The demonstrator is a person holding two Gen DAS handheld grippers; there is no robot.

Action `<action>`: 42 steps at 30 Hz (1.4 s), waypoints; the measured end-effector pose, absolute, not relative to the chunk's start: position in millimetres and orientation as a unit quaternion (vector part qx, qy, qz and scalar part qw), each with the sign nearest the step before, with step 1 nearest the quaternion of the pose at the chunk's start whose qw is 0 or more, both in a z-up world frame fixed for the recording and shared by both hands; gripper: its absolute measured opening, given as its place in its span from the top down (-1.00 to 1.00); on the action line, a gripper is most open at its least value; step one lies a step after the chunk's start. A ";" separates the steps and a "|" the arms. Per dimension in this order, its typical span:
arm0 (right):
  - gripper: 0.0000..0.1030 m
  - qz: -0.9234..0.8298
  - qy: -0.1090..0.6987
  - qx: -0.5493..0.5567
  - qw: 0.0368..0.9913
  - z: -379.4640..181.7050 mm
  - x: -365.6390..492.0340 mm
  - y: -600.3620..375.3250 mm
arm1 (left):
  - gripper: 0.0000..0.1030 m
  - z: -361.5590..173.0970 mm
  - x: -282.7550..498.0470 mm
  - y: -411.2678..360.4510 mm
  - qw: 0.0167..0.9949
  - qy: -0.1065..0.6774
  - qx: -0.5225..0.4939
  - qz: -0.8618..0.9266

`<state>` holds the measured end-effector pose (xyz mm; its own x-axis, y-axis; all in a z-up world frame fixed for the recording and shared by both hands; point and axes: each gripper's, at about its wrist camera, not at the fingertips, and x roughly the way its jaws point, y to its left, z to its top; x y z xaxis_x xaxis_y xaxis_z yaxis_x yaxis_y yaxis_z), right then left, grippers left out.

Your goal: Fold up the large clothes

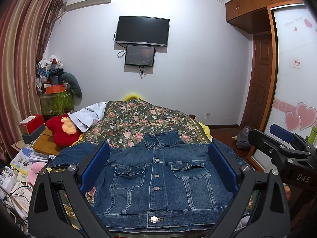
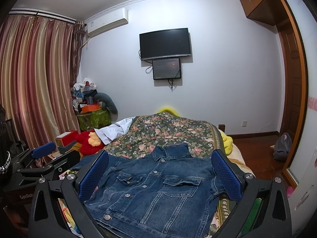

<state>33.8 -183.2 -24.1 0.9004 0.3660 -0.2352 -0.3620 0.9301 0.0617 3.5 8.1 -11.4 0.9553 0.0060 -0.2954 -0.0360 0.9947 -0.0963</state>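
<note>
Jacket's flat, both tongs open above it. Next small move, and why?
Probably lower the left tongs to the sleeve on that side and pinch it: the jacket lies buttoned, front up, unfolded, sleeve spread outward. Both tongs are open and empty, the right tongs too.

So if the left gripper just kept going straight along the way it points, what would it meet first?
Probably the denim jacket, which lies buttoned and front-up on the floral bedspread, filling the space between the open left gripper's fingers. Depth is unclear: if it is aimed level, it could pass above the collar toward the far wall.
</note>
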 end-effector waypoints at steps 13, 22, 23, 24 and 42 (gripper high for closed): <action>-1.00 0.188 0.123 0.009 0.974 -24.7 33.9 -182.7 | -0.95 -11.8 3.8 8.9 0.988 0.148 -0.050 0.011; -1.00 0.187 0.123 0.009 0.975 -24.2 33.8 -182.4 | -0.95 -12.0 4.0 8.5 0.988 0.149 -0.050 0.011; -1.00 0.187 0.123 0.008 0.975 -25.8 34.1 -181.2 | -0.95 -12.5 4.2 8.6 0.988 0.149 -0.050 0.011; -1.00 0.187 0.123 0.009 0.975 -24.4 33.9 -182.5 | -0.95 -12.2 4.0 8.5 0.988 0.149 -0.050 0.011; -1.00 0.190 0.138 0.006 0.972 -32.4 47.6 -166.9 | -0.95 -18.0 9.2 20.7 0.985 0.159 -0.058 0.027</action>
<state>47.6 -166.9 -32.4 0.8901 0.3704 -0.2655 -0.3674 0.9279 0.0630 9.2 20.7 -18.0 0.9477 0.0342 -0.3172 -0.0714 0.9917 -0.1066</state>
